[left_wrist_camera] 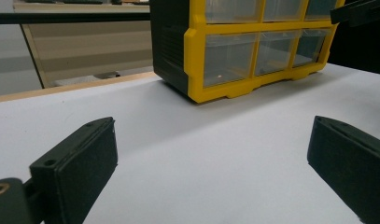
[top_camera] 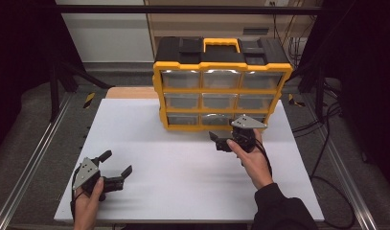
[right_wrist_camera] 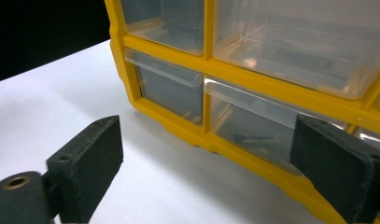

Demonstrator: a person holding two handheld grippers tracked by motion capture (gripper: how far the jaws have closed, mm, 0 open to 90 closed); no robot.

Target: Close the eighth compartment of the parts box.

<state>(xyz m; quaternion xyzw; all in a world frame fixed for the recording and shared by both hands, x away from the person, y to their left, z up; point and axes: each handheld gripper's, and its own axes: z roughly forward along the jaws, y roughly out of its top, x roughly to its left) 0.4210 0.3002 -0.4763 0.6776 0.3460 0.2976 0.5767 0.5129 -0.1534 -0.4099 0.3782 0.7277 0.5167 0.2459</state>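
Note:
A yellow and black drawer organizer [top_camera: 221, 91] with clear drawers stands upright at the back middle of the white table [top_camera: 183, 167]. My right gripper [top_camera: 223, 134] is held open just in front of its bottom row. In the right gripper view the open jaws [right_wrist_camera: 211, 163] frame the bottom-left drawer [right_wrist_camera: 171, 91] and the bottom middle drawer [right_wrist_camera: 257, 135], which holds a small dark part. Nothing is between the jaws. My left gripper [top_camera: 118, 162] is open near the table's front left corner, low over the surface. Its open jaws [left_wrist_camera: 215, 158] face the organizer [left_wrist_camera: 253, 51] from a distance.
Metal rails [top_camera: 34, 158] run along both sides of the table. Cables [top_camera: 322, 124] trail on the floor to the right. A wooden edge [top_camera: 130, 92] shows behind the white board. The right gripper [left_wrist_camera: 360, 11] shows at the top right of the left gripper view.

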